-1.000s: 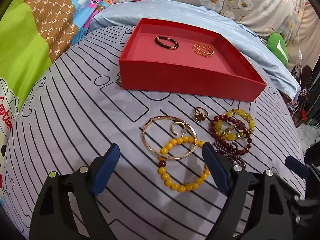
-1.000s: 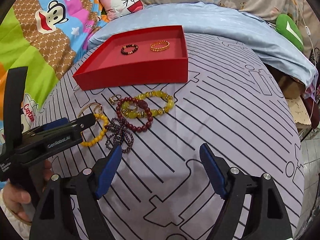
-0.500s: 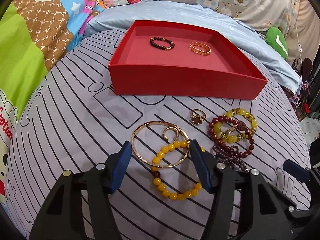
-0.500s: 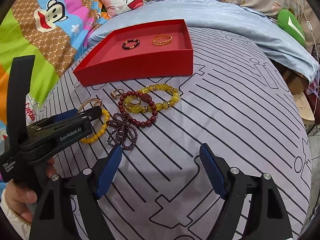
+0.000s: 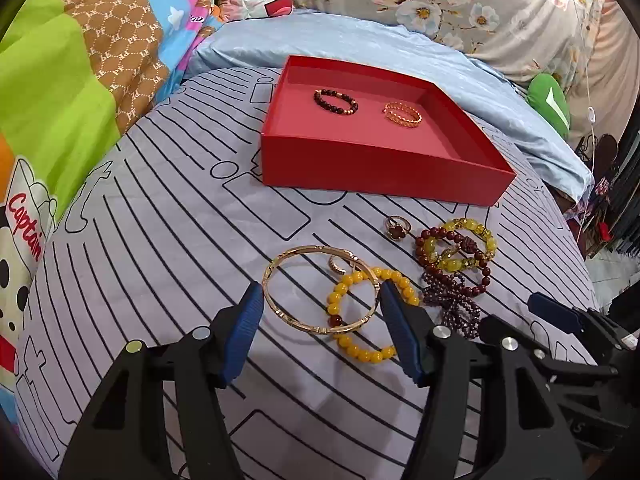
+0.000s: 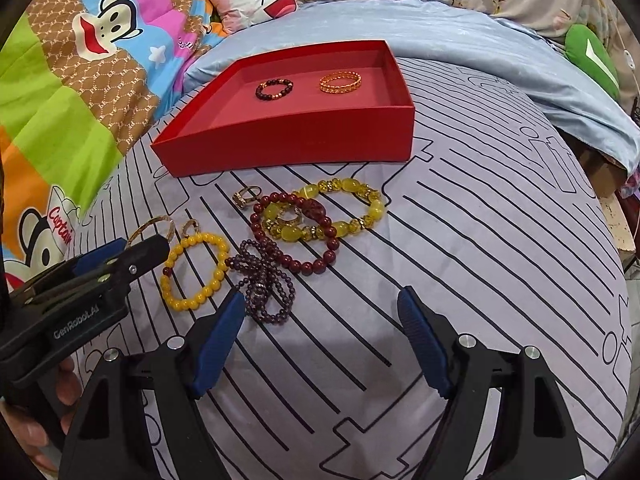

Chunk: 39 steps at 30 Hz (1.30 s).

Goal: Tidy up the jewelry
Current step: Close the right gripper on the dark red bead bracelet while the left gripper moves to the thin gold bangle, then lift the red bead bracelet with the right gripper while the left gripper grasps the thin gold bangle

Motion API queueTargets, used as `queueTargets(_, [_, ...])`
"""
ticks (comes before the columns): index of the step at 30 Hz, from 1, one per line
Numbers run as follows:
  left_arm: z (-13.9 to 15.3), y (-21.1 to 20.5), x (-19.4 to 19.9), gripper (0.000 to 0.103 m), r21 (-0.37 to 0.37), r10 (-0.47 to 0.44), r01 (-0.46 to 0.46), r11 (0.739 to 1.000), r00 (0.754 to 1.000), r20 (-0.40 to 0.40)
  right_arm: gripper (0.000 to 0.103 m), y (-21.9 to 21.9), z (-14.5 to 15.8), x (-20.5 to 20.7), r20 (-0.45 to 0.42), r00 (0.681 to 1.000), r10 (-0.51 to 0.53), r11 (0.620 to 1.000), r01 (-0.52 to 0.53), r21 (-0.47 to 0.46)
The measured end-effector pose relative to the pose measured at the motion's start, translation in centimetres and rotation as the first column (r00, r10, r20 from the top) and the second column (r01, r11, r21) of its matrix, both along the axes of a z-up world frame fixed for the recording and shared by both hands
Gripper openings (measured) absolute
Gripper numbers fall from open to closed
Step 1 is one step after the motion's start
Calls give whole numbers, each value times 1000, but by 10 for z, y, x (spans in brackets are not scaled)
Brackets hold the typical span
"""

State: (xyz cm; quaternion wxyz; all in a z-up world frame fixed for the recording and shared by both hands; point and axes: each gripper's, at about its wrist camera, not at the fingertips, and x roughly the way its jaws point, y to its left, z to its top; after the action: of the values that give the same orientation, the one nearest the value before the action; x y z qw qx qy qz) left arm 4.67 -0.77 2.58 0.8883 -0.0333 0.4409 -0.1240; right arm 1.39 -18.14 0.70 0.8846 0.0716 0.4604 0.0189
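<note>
A red tray (image 5: 384,178) (image 6: 288,152) holds a dark bead bracelet (image 5: 335,102) (image 6: 274,89) and a gold chain bracelet (image 5: 402,114) (image 6: 340,82). On the bed lie a gold bangle (image 5: 280,276), a yellow bead bracelet (image 5: 362,350) (image 6: 194,270), a ring (image 5: 396,228) (image 6: 245,197), a dark red and a yellow-green bracelet (image 5: 456,248) (image 6: 320,216) and a purple bead strand (image 5: 452,304) (image 6: 262,280). My left gripper (image 5: 322,300) (image 6: 132,250) is open, its fingers on either side of the bangle. My right gripper (image 6: 322,304) is open and empty, near the purple strand.
The bed has a grey striped sheet (image 6: 460,240), with a light blue blanket (image 6: 460,36) behind the tray. Colourful cartoon bedding (image 5: 60,100) rises at the left, and a green pillow (image 6: 592,56) sits at the far right.
My left gripper has moved forward and left, and its fingers have narrowed around the gold bangle. The right gripper has come closer to the jewelry, still open.
</note>
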Motion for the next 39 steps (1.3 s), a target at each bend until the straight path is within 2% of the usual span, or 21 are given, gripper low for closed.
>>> queueTargets(4, [4, 8, -5, 57, -23, 14, -14, 1000, 1000, 2, 67, -1, 1, 8, 8, 1000, -2, 1000, 2, 9])
queueTargets(6, [3, 11, -5, 57, -32, 23, -23, 999, 1000, -5, 59, -3, 0, 15, 7, 1000, -2, 1000, 2, 24])
queueTargets(12, [-1, 17, -3, 57, -43, 38, -39, 998, 999, -26, 45, -3, -2, 31, 2, 1000, -4, 999, 4, 44])
queueTargets(17, [-3, 19, -2, 57, -44, 41, -43, 998, 999, -30, 30, 0, -6, 37, -8, 1000, -1, 999, 1, 47])
queueTargets(21, [-6, 19, -1, 57, -45, 42, -43, 998, 998, -37, 22, 1, -9, 38, -17, 1000, 2, 999, -1, 46])
queueTargets(30, [-9, 16, -1, 57, -51, 37, -40, 998, 998, -49, 8, -7, -13, 37, -13, 1000, -12, 998, 13, 65])
queueTargets(39, [2, 16, -6, 57, -65, 31, -33, 997, 999, -32, 8, -11, 21, 21, 59, 998, -14, 997, 10, 80])
